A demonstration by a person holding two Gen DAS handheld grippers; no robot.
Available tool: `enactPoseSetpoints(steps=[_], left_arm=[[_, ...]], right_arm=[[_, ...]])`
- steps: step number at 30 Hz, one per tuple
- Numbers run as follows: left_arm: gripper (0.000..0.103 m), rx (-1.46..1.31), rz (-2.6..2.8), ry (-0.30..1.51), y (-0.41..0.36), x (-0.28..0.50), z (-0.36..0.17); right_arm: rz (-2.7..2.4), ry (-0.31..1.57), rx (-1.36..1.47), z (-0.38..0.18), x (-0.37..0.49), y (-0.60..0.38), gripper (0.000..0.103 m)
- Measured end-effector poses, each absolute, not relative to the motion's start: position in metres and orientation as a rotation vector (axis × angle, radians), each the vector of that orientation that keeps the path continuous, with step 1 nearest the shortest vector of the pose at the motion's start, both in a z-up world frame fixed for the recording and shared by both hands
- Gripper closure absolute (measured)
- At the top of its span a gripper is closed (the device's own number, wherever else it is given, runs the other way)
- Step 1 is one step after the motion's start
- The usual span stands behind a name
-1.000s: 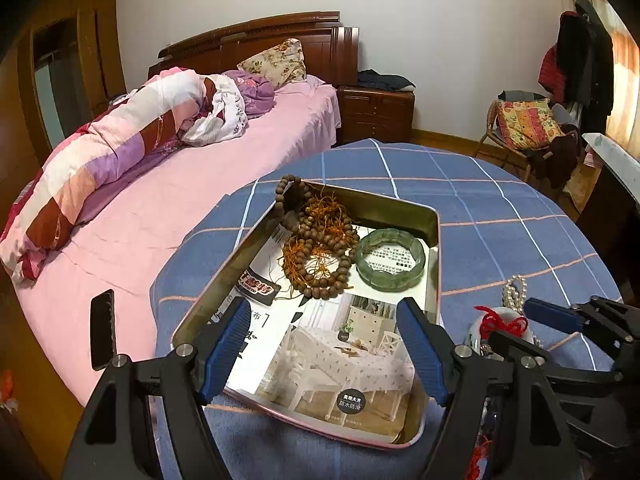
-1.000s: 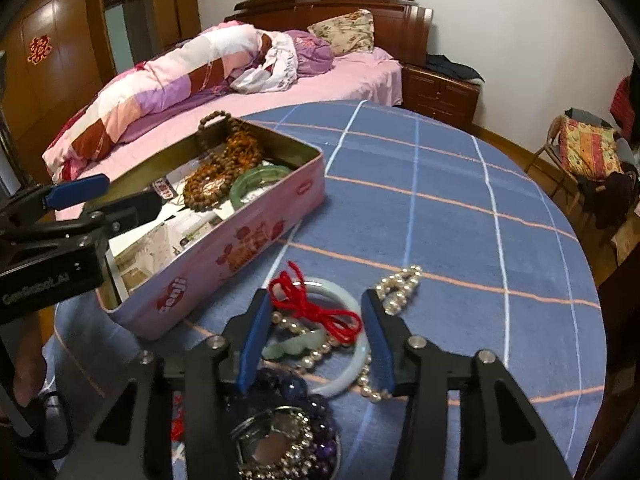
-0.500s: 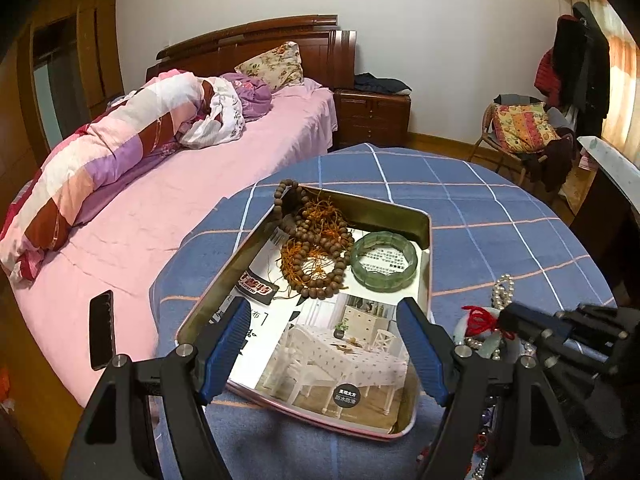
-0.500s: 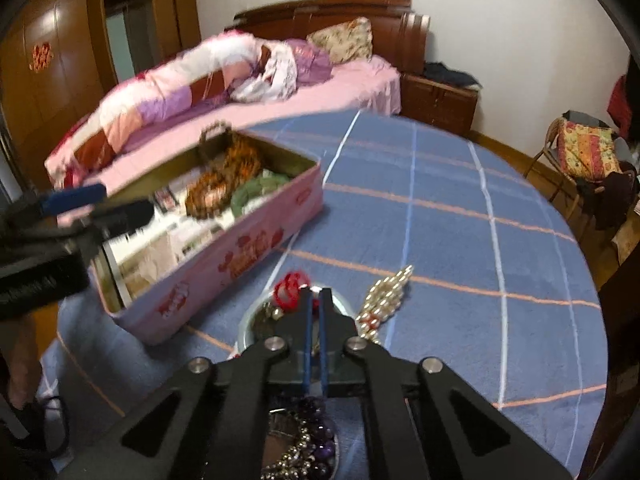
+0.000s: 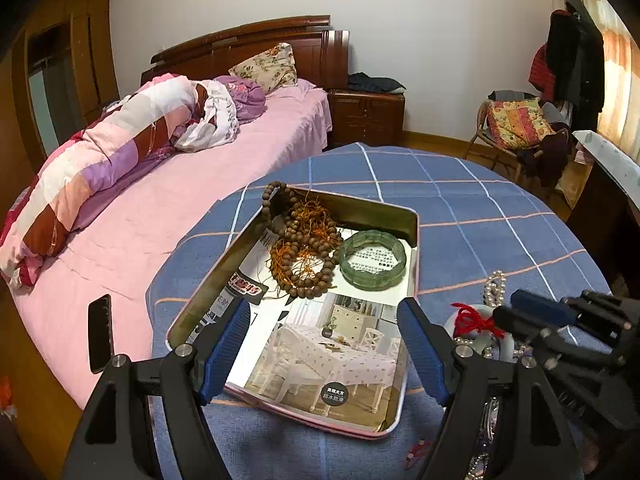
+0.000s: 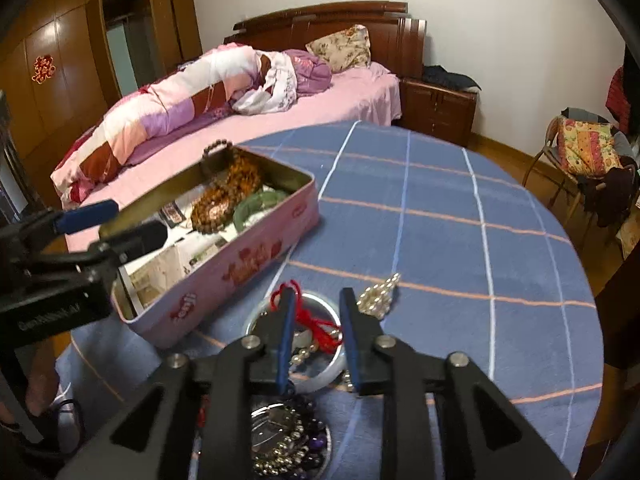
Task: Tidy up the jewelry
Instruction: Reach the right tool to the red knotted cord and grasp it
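Blue checked counter point(image 6: 440, 208) is occupied by a pink tin point(image 6: 224, 264). Right gripper point(image 6: 316, 340) fingers are opening around a red cord point(image 6: 320, 326); left gripper point(image 5: 320, 348) fingers are spread wide, empty.

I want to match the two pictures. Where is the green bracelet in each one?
Left wrist view: green bracelet lies mid-frame, at the tin's far right, beside the brown beads.
Right wrist view: green bracelet sits left of centre, just right of those beads.
Shared landmark: the pink tin.
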State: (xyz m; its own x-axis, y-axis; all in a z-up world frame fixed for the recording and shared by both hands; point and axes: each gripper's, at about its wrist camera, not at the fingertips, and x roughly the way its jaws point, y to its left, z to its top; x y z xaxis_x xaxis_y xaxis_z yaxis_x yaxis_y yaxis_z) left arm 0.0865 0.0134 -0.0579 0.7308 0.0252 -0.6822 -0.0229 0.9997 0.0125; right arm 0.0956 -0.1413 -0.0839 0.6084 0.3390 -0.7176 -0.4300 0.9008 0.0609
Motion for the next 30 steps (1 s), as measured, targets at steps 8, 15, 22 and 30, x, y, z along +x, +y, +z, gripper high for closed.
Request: enactPoseSetpoints(steps=[8,15,22,30], left_arm=[[0.025,-0.036,0.014,0.756,0.022,0.087,-0.059],[0.025,-0.054,0.014,0.757,0.029,0.085,-0.057],[0.025,-0.048,0.010,0.758,0.024,0.086,-0.056],[0.025,0.026,-0.051,0.735,-0.011,0.087,-0.049]], right_arm=[[0.451,0.840,-0.174,-0.100,0.094,-0.131,0.076],[0.429,0.849,-0.152,-0.104,0.099,-0.133,0.096],[0.403,0.745,-0.082,-0.073,0.085,-0.158,0.101],[0.348,0.671,-0.029,-0.044,0.083,-0.193,0.101]])
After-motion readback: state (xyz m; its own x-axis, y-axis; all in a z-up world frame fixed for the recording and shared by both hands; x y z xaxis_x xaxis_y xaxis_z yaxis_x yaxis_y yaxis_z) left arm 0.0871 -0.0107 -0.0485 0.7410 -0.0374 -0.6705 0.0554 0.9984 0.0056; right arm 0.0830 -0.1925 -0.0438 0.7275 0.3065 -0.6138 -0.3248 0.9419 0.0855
